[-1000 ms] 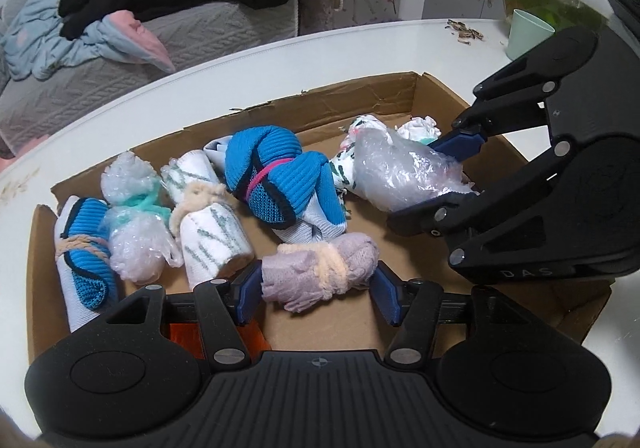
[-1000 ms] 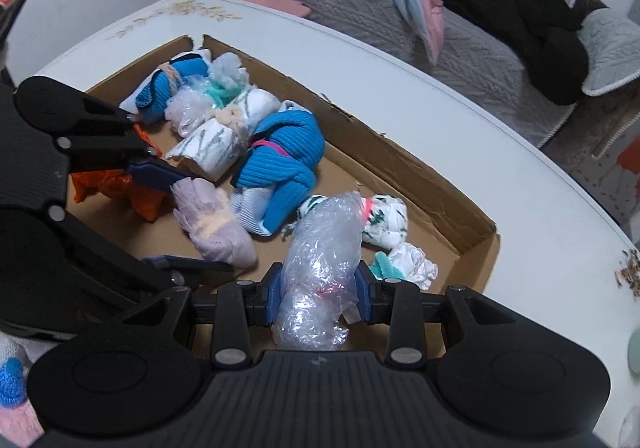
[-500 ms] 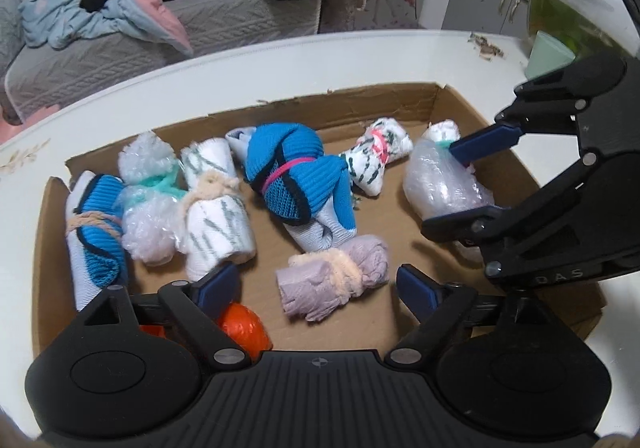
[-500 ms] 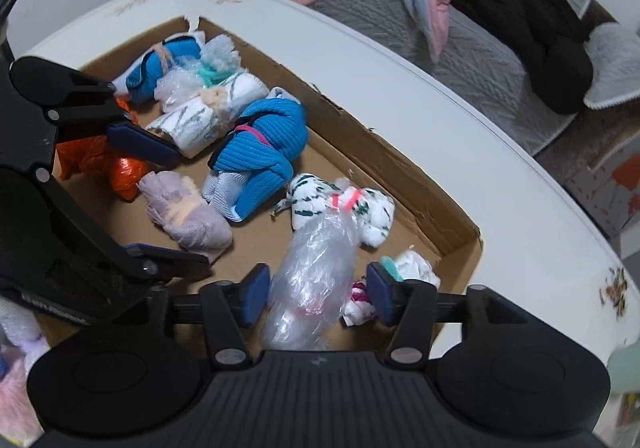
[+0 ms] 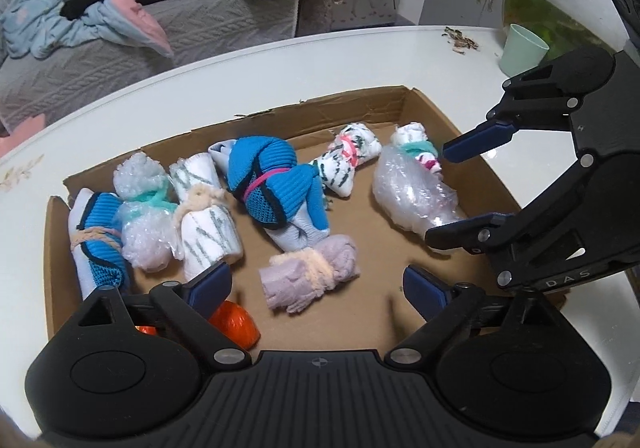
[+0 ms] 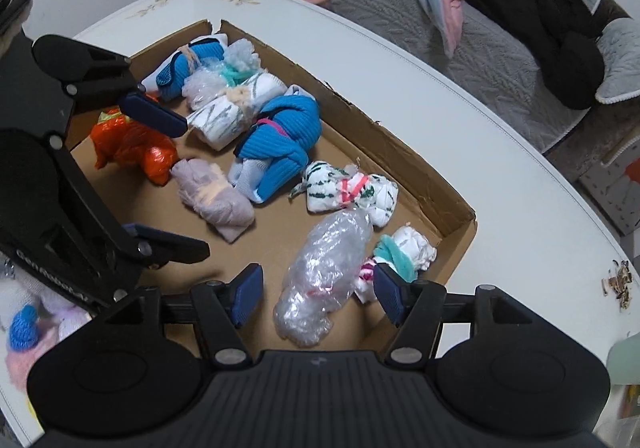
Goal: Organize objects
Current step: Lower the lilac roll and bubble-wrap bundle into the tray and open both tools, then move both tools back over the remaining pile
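Bundles are lying loose between both grippers' spread fingers: lilac roll (image 5: 310, 273) under left gripper (image 5: 318, 286), plastic-wrapped bundle (image 6: 320, 280) under right gripper (image 6: 316, 298), whose jaws have just been opening; either may be snagging as the fingers are rising.

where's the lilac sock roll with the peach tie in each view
Left wrist view: the lilac sock roll lies low in the middle, on the box floor between the left gripper's fingers.
Right wrist view: it lies left of centre, just right of the orange bundle.
Shared landmark: the big blue sock bundle with the pink band, which lies directly beyond the roll in both views.
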Demonstrator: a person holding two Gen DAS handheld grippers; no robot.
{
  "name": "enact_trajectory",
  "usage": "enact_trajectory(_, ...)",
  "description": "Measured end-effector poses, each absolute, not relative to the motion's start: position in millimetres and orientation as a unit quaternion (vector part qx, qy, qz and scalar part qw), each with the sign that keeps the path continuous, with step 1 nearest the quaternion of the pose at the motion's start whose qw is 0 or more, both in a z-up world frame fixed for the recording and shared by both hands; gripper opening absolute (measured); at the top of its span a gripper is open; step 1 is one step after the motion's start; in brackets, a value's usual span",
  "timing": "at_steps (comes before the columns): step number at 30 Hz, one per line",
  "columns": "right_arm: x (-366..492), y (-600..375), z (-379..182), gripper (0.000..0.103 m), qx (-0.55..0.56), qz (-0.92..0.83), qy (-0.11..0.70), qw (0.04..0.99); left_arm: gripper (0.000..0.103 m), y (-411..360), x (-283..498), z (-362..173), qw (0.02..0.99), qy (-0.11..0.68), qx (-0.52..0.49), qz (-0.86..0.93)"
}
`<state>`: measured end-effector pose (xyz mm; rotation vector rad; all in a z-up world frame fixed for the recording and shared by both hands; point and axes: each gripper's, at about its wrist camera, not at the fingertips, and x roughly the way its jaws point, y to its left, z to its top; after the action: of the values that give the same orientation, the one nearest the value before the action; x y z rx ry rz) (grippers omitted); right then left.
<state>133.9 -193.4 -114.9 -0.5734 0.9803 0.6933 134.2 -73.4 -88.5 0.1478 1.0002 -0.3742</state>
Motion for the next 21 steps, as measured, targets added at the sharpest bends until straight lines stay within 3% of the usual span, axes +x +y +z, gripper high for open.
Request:
enact_trajectory(8, 110.2, -198.6, -93.2, 0.061, -0.252, 0.321, 0.445, 0.797, 0.096, -58.0, 106.1, -55.8, 0.863, 0.471, 0.066, -0.171)
enact_trajectory(12, 81.6, -201.3, -76.9, 0.071, -0.234, 0.322, 0.429, 0.811, 0.1, -36.4, 77.4, -31.6, 0.869, 0.462, 0.085, -0.154)
enact_trajectory(21, 12.8, -197.2, -70.5, 0.072, -0.205, 0.335, 0.427, 0.815, 0.101, 3.2, -7.0, -30.4, 0.864, 0.48, 0.098, -0.121)
